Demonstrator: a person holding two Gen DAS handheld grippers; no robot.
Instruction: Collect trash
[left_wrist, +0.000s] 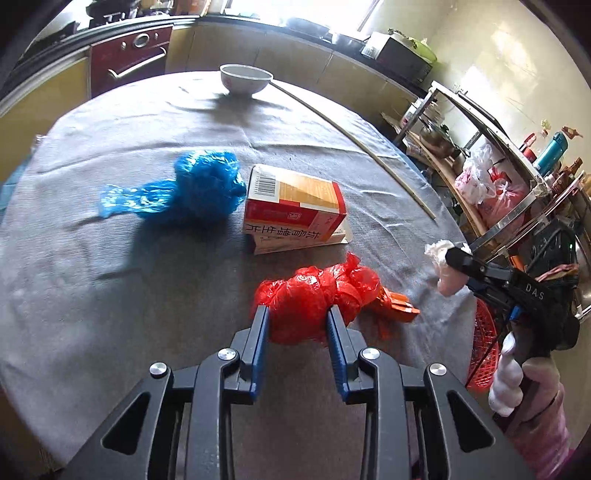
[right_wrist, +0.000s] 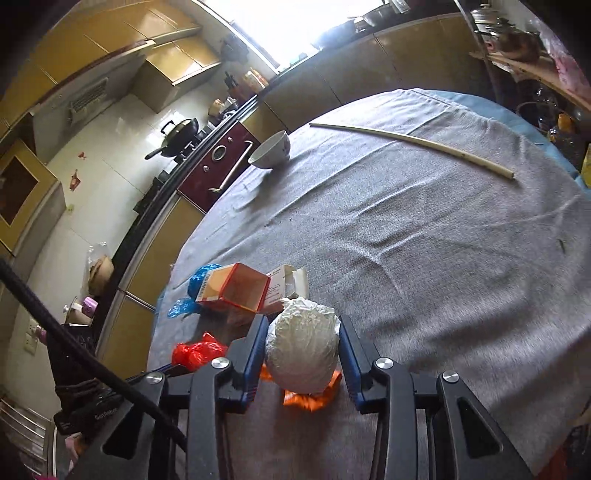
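Note:
My left gripper (left_wrist: 298, 312) is shut on a crumpled red plastic bag (left_wrist: 306, 295) just above the grey tablecloth. An orange wrapper (left_wrist: 397, 306) lies right beside it. Further out are a balled blue plastic bag (left_wrist: 195, 188) and an open orange-and-white medicine box (left_wrist: 295, 210). My right gripper (right_wrist: 304, 321) is shut on a white crumpled paper ball (right_wrist: 303, 347), with the orange wrapper (right_wrist: 310, 400) beneath it. In the left wrist view the right gripper (left_wrist: 452, 258) hangs at the table's right edge with the white ball (left_wrist: 437, 249).
A white bowl (left_wrist: 245, 79) and a long pale stick (left_wrist: 351, 144) lie on the far side of the round table (left_wrist: 110, 295). A red basket (left_wrist: 484, 350) sits below the right edge. A metal shelf rack (left_wrist: 498, 155) with bags and pots stands beyond it.

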